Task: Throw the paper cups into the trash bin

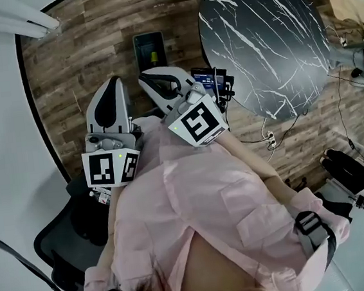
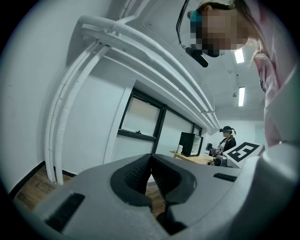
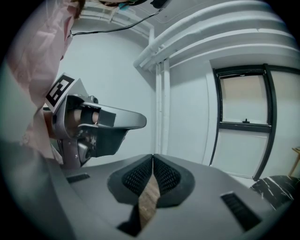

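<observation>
Risk imo: left gripper (image 1: 115,84) and right gripper (image 1: 152,79) are both sitting clenched w/ nothing btwn the jaws. Going in on a cup like that is asking to knock it over, not grab it. Paper cups aren't showing in any view, so I can't place them rel. to either claw. Both are pointing at a dark box (image 1: 149,48) on the wood floor (image 1: 81,49), poss. the bin.

Pink shirt (image 1: 220,202), black straps (image 1: 310,222), grey left gripper (image 1: 115,84), right gripper (image 1: 149,78)
</observation>
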A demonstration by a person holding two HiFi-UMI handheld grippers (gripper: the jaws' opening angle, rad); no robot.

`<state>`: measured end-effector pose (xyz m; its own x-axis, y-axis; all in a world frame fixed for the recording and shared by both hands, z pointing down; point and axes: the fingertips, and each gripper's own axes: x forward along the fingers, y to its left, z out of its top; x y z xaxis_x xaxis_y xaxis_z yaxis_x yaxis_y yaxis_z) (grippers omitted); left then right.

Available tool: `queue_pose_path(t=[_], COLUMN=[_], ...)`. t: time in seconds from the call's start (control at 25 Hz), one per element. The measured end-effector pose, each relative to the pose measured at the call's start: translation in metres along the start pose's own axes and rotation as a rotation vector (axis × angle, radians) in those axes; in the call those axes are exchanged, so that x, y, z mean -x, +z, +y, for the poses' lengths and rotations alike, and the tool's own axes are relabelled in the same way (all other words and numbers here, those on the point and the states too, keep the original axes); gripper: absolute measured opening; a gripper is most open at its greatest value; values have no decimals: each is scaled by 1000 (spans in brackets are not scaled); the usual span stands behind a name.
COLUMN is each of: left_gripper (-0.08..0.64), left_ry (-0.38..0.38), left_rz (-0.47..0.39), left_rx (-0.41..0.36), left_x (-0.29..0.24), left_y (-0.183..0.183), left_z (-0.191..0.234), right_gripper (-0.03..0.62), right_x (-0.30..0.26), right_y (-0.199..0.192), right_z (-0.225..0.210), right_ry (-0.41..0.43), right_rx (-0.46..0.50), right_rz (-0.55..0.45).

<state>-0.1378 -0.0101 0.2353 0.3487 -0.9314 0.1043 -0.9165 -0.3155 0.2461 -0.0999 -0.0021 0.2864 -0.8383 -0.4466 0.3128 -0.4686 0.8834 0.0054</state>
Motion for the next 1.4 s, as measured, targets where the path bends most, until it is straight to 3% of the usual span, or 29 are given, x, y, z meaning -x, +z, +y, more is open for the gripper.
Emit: queue_pose_path(t=[0.64, 1.4], left_gripper=[15, 15], left_ry=[-4, -31], left_rz=[-32, -9], left_rx=[-35, -59], left_x=[-1, -1], left_y=[6, 1], left_z=[-4, -16], right_gripper=[31, 31], right_x=[-1, 3], right_y=[0, 0], right_z=[-4, -1], right_ry=[-2, 6], right_rx=[-12, -2], right_rz=[-34, -28])
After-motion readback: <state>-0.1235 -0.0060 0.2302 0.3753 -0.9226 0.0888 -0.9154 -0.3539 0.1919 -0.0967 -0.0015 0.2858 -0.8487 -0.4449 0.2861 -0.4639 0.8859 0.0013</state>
